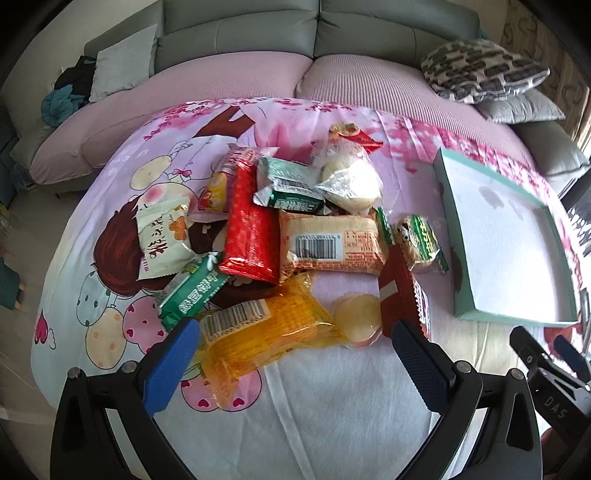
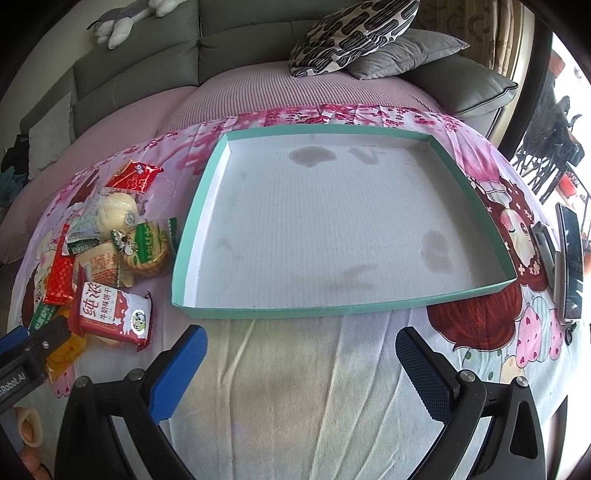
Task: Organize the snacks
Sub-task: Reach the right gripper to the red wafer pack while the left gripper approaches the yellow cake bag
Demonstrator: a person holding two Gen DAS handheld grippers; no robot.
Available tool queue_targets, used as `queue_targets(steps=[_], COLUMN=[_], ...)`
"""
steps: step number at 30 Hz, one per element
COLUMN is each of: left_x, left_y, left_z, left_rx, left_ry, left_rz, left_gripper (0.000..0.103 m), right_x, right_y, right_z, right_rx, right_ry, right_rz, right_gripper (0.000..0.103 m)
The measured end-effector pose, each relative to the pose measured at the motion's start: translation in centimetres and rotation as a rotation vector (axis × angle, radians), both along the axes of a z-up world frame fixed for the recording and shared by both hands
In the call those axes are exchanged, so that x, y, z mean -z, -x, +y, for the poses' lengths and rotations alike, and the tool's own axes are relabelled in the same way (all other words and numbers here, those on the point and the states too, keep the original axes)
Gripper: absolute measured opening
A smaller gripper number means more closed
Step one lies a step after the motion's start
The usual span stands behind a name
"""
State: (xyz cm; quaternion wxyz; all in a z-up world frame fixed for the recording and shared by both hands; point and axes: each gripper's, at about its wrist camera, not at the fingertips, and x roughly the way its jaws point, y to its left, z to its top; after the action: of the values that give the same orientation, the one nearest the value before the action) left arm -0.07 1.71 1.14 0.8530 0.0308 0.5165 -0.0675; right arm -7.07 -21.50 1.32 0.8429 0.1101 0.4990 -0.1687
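The left gripper (image 1: pixel 295 343) has its blue-padded jaws spread wide and clamps nothing; between the two pads lies the translucent orange-yellow plastic snack packet with a barcode (image 1: pixel 258 332), the nearest piece of the heap, with the left pad close by its barcode end, though I cannot tell whether it touches; that spread, I judge, is set to take the packet across its width. Just beside it sit a small clear jelly cup (image 1: pixel 356 314) and a red-and-white biscuit packet standing on edge (image 1: pixel 404 291); beyond them the snacks are piled loosely, overlapping: a glossy red foil bar (image 1: pixel 249 229), a peach-coloured wrapped cake with a barcode label (image 1: pixel 332 240), a green mung-bean cake packet (image 1: pixel 192 288); all rest on the pink cartoon-printed cloth (image 1: pixel 332 406) spread over a table in front of a grey sofa (image 1: pixel 240 33).

The right gripper (image 2: pixel 301 350) also stands wide apart and empty, hovering over bare cloth; it faces the shallow mint-green cardboard box lid with a white inside (image 2: pixel 476 188), which lies open side up and holds nothing, just right of the heap; placed so, it probably serves as the tray the snacks go into, so none of the sorting is done yet. A dark phone (image 2: pixel 570 266) lies at the cloth's far right edge.
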Motion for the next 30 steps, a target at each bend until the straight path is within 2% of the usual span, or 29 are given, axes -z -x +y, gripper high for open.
queue_targets(steps=[11, 20, 23, 27, 30], left_x=[0.7, 3.4, 3.8, 3.6, 3.5], left_y=[-0.9, -2.0, -2.3, -2.0, -1.9], left_z=[4.1, 4.3, 4.3, 4.2, 3.9], left_rx=[-0.097, -0.106, -0.108, -0.103, -0.096], left_ry=[0.079, 0.121, 0.147, 0.165, 0.170], left_rz=[0.043, 0.138, 0.159, 0.137, 0.136], left_gripper=[0.103, 0.103, 0.096, 0.077, 0.072], right_x=[0.5, 1.4, 1.7, 1.7, 1.6], right_y=[-1.3, -2.3, -2.5, -2.6, -2.6], right_z=[4.7, 7.8, 7.9, 8.1, 8.1], right_rx=[-0.095, -0.137, -0.141, -0.144, -0.143], right_ry=[-0.145, -0.119, -0.114, -0.111, -0.115], right_rz=[-0.022, 0.035, 0.046, 0.053, 0.049], right_gripper=[0.103, 0.103, 0.103, 0.103, 0.103])
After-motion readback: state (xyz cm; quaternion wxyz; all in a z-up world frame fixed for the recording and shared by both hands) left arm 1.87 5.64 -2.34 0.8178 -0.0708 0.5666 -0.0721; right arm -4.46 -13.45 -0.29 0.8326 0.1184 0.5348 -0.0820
